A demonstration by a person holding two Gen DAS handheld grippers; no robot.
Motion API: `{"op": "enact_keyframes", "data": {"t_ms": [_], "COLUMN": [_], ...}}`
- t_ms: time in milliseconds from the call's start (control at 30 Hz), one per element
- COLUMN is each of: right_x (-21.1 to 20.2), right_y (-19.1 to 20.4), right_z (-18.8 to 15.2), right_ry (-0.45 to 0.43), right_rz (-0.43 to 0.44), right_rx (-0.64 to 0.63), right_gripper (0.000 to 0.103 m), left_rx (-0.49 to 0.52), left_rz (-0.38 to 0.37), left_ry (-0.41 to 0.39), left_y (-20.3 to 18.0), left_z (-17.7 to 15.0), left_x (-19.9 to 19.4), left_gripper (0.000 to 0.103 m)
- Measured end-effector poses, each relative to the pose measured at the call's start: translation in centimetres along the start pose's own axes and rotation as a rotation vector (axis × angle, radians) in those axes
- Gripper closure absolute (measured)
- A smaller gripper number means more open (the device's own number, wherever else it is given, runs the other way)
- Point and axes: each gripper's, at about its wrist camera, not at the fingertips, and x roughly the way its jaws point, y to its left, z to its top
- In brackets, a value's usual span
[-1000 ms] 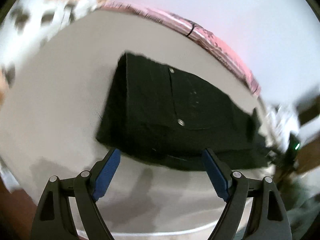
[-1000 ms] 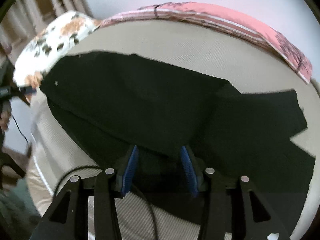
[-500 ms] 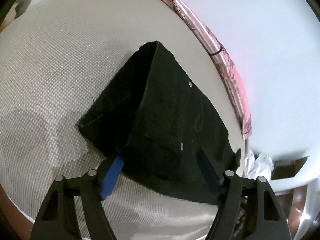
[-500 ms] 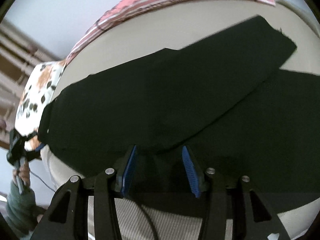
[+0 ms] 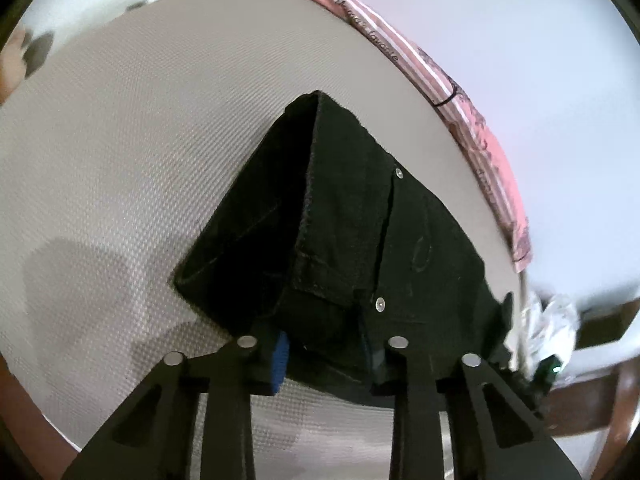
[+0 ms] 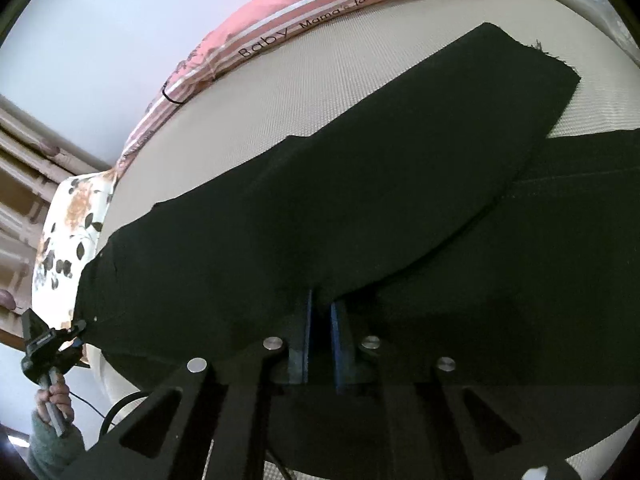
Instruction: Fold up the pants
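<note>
Black pants (image 5: 360, 240) waistband is pinched by closing left gripper (image 5: 326, 354) at 6 o'clock; right gripper (image 6: 319, 340) is clamped on pants fabric.

the left claw (image 5: 324, 354) points steeply downward, its jaws closing with black cloth between them; one blue pad (image 5: 280, 360) shows at the left finger, the other is hidden behind the cloth; the right claw (image 6: 319, 340) also tilts steeply down, its two blue pads (image 6: 307, 332) drawn almost together, clamped on a dark fold; in the right wrist view a hand (image 6: 54, 398) in a grey-green sleeve (image 6: 50, 450) grips the handle of the left claw, low at the left edge.
</note>
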Motion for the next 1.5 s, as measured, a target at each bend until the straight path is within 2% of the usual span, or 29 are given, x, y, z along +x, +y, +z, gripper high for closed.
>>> {"op": "enact_keyframes", "data": {"t_ms": [67, 233, 367, 467, 533, 633, 867, 1000, 1133, 1200, 1233, 1267, 1367, 1433, 1500], "right_x": [-0.4, -2.5, -3.1, -2.5, -2.1, -2.3, -1.9, -1.9, -1.3, -1.4, -1.4, -1.5, -2.3, -3.1, -4.0], "right_y": [0.3, 1.4, 2.1, 2.0, 1.9, 1.8, 1.7, 1.9, 1.8, 1.8, 1.7, 1.6, 0.9, 0.5, -0.3], "right_z": [-0.1, -0.8, -2.3, -3.7, -4.5, -5.2, -5.7, -5.9, -5.7, -5.7, -5.7, -5.6, -5.4, -5.2, -4.9], "right_ry": [-0.010, -0.041, -0.012, 0.036, 0.058, 0.068, 0.100, 0.099, 0.104, 0.102, 0.103, 0.102, 0.092, 0.076, 0.061], "right_rz": [-0.031, -0.092, -0.102, -0.098, -0.103, -0.104, -0.119, -0.125, -0.123, -0.121, -0.109, -0.101, -0.064, -0.052, -0.013], "right_rx": [-0.017, -0.058, -0.079, -0.074, -0.066, -0.062, -0.068, -0.078, -0.083, -0.092, -0.090, -0.086, -0.059, -0.052, -0.026], "right_gripper": [0.097, 0.098, 0.098, 0.098, 0.098, 0.098, 0.099, 0.099, 0.096, 0.094, 0.089, 0.084, 0.072, 0.072, 0.071], "left_rx": [0.043, 0.173, 0.266, 0.320, 0.302, 0.286, 0.348, 0.420, 0.409, 0.409, 0.418, 0.429, 0.440, 0.440, 0.480], "left_rz": [0.013, 0.038, 0.051, 0.089, 0.105, 0.168, 0.224, 0.288, 0.327, 0.370, 0.390, 0.406, 0.412, 0.427, 0.431], "left_ry": [0.000, -0.029, -0.059, -0.070, -0.043, 0.021, 0.022, 0.005, -0.017, -0.021, -0.028, -0.043, -0.052, -0.080, -0.122], "left_y": [-0.6, -2.6, -3.7, -3.5, -2.3, -0.8, -0.7, -1.6, -2.0, -2.1, -2.2, -2.4, -2.7, -3.3, -4.9], "left_z": [0.3, 1.6, 2.4, 2.9, 2.8, 2.1, 1.2, 0.7, 0.4, 0.1, -0.1, -0.3, -1.0, -1.5, -2.4], "left_x": [-0.1, -1.0, -1.9, -2.0, -1.3, 0.6, 1.3, 1.6, 1.6, 1.3, 1.0, 0.5, -1.0, -2.0, -2.7], "left_gripper": [0.082, 0.084, 0.084, 0.084, 0.084, 0.084, 0.082, 0.076, 0.069, 0.052, 0.040, 0.036, 0.035, 0.035, 0.035]}}
